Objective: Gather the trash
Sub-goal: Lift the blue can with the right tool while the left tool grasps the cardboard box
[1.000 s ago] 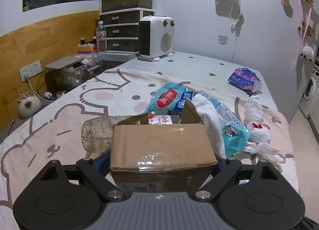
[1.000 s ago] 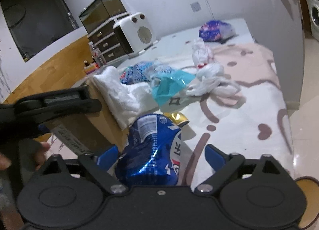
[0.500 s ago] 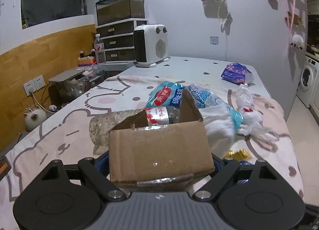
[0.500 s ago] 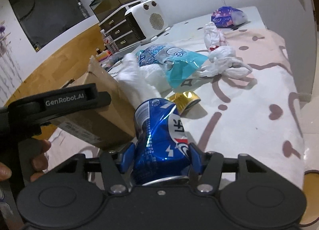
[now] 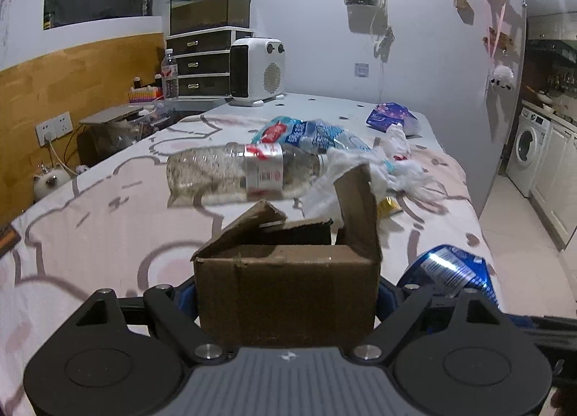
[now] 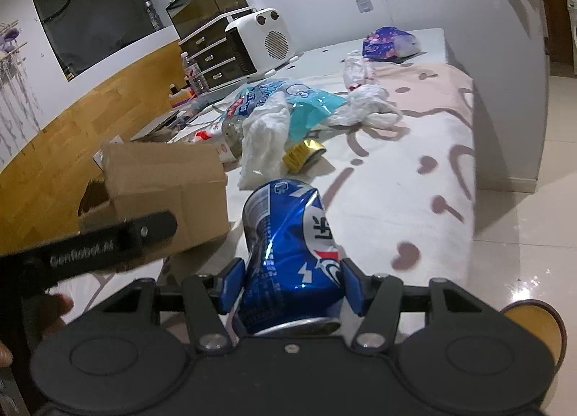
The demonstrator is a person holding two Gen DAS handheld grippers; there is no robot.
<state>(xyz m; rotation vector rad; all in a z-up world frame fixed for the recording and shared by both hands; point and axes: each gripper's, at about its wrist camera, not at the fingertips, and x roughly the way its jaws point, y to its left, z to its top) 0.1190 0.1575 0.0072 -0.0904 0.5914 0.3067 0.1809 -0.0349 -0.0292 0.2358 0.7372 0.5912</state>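
Observation:
My left gripper is shut on a brown cardboard box with its flaps open upward, held above the bed. The box also shows in the right wrist view, to the left. My right gripper is shut on a crushed blue soda can, held just right of the box; the can shows at the right edge of the left wrist view. Trash lies on the bed: a clear plastic bottle, white tissue, a gold wrapper, a blue snack bag, white plastic bags.
The bed has a pink cartoon sheet; its right edge drops to a tiled floor. A white heater, dark drawers and a purple packet stand at the far end. A washing machine is at far right.
The left gripper has pulled the box back and tilted it upright, so its open top and the bottle behind show. The right gripper closed on the can and lifted it beside the box.

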